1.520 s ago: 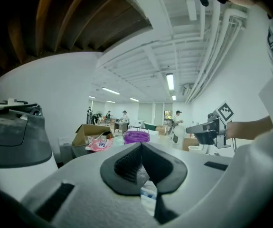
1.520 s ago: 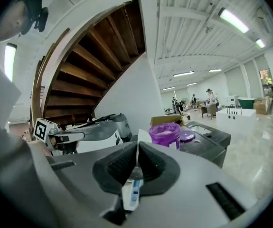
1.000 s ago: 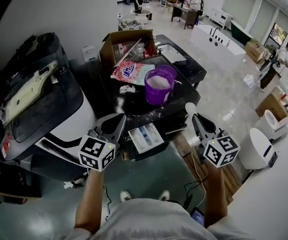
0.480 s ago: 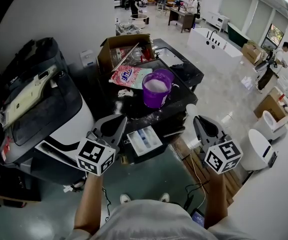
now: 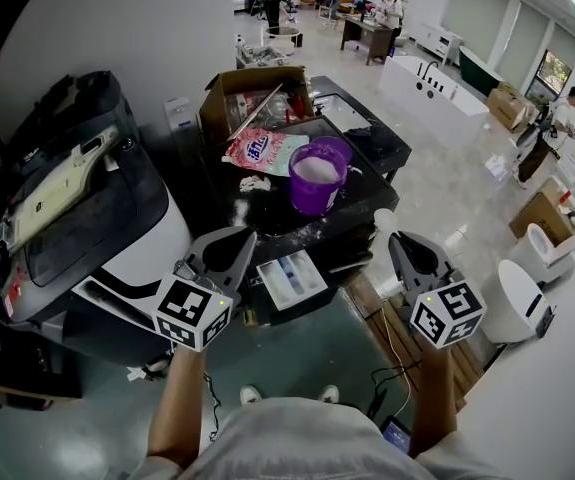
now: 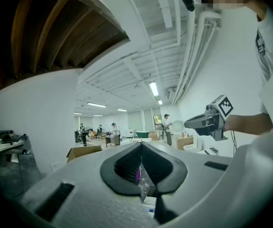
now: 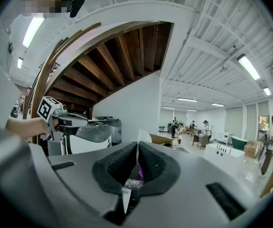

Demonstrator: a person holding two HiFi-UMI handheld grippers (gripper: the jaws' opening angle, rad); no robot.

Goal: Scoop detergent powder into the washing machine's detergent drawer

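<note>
Two grippers hang side by side at the near edge of a black top (image 5: 267,223), with the pulled-out drawer (image 5: 292,277) between them. My left gripper (image 5: 237,238) has its jaws pressed together with nothing held. My right gripper (image 5: 397,240) is clamped on the handle of a white scoop (image 5: 380,219); its round bowl stands past the jaw tips, right of the drawer and apart from it. Farther off on the top sit a purple bucket (image 5: 316,192) of powder (image 5: 317,167) and, left of it, a pink bag (image 5: 263,149)
</note>
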